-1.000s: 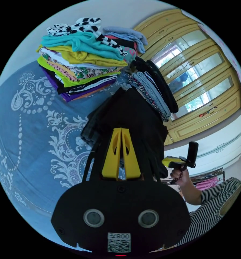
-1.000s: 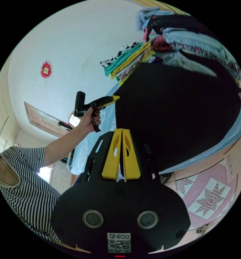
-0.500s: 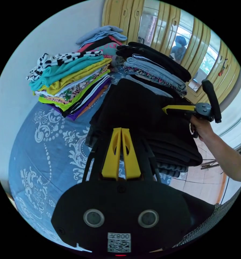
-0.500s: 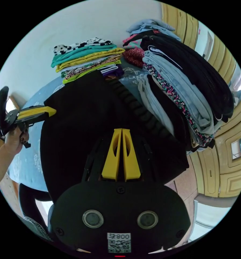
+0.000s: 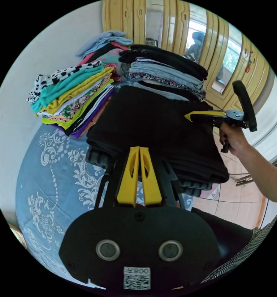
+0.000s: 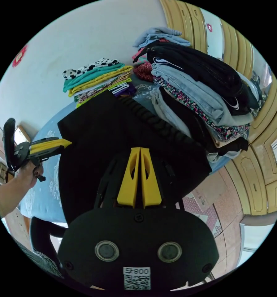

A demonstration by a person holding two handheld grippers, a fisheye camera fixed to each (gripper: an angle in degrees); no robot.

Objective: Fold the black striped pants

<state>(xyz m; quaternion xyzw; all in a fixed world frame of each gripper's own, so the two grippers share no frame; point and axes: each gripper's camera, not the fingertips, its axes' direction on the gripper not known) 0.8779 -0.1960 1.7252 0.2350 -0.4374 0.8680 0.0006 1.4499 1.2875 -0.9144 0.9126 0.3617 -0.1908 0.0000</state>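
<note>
The black pants (image 5: 153, 130) are folded into a thick flat bundle, with a ribbed waistband showing at the near edge. They sit level at the bed's edge, close to two stacks of clothes; part of the bundle (image 6: 113, 139) hangs past the bed cover. My left gripper (image 5: 140, 148) is shut with its tips at the bundle's near edge. In the right gripper view it (image 6: 69, 143) meets the bundle's left edge, held in a hand (image 6: 27, 173). My right gripper (image 6: 140, 148) is shut over the dark cloth. In the left gripper view it (image 5: 187, 116) reaches in over the bundle's right side.
A colourful folded stack (image 5: 73, 92) and a darker stack of pants (image 5: 166, 68) stand on the blue patterned bed cover (image 5: 51, 173) just beyond the bundle. Yellow wardrobe doors (image 5: 175, 21) rise behind them. Tiled floor (image 6: 212, 191) lies beside the bed.
The pants hung upright between the grippers a second ago; now they are level and closer to the stacks. Both views have rolled and swung toward the wardrobe.
</note>
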